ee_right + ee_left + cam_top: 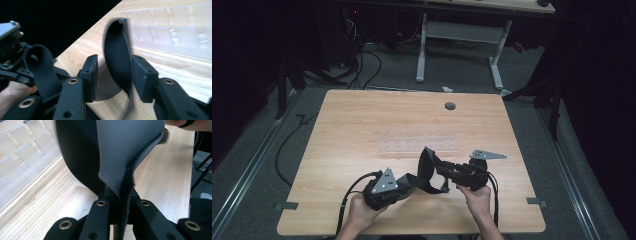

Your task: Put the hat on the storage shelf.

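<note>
Lab or test room — bare wooden table (362, 125), floor cables (362, 65), second desk frame (459, 45) behind.

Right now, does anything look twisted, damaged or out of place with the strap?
No damage shows. The dark strap curls in loops between the left gripper and right gripper instead of hanging flat. The right gripper's jaws sit open around it, not clamped.
</note>
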Demonstrator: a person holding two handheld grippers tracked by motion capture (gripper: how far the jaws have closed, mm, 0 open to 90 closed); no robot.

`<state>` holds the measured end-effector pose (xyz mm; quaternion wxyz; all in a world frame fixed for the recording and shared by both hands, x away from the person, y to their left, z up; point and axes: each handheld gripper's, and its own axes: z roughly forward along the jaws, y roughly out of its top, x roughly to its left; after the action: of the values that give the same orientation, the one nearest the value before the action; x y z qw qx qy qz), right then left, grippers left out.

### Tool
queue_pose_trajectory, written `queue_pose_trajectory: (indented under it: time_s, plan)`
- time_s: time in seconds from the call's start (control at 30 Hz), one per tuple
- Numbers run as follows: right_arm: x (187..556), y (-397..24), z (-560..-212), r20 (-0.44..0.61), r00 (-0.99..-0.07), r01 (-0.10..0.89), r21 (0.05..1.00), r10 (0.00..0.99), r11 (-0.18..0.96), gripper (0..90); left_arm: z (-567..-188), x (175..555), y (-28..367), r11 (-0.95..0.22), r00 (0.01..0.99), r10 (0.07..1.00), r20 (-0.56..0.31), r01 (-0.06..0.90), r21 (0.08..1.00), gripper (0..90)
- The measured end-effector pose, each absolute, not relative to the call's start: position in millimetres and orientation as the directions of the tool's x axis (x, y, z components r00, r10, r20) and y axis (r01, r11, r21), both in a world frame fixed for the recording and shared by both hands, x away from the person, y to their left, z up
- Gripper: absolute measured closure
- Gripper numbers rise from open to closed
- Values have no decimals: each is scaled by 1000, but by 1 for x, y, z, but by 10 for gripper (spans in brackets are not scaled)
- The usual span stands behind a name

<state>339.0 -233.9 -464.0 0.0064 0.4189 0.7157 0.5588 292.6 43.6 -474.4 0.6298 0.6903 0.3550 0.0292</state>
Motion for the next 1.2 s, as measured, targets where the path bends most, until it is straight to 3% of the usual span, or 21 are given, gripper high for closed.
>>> queue_pose_trajectory:
  time_s: [0.1, 0.27, 0.57, 0.73, 0.87, 1.2]
  plan:
    - [336, -242, -466, 437, -637, 575, 818, 634, 14, 498, -470, 294, 49, 73, 737, 526, -424, 458, 886, 861]
    - [338, -251, -482, 290, -580, 566, 816, 761, 120, 419, -465, 296, 58, 125, 714, 532, -456, 466, 876, 861]
    - [349, -272, -526, 138, -412, 674, 711, 901, 199, 377, -460, 305, 74, 209, 659, 561, -501, 473, 856, 860]
    - [346, -276, -530, 45, -374, 643, 732, 926, 224, 375, -456, 311, 83, 265, 626, 576, -525, 465, 845, 860]
    - [346, -270, -531, -25, -397, 625, 725, 917, 290, 344, -452, 317, 89, 299, 615, 579, -535, 450, 841, 860]
    - [346, -269, -531, -19, -409, 625, 723, 913, 295, 342, -443, 329, 99, 351, 598, 589, -544, 417, 838, 860]
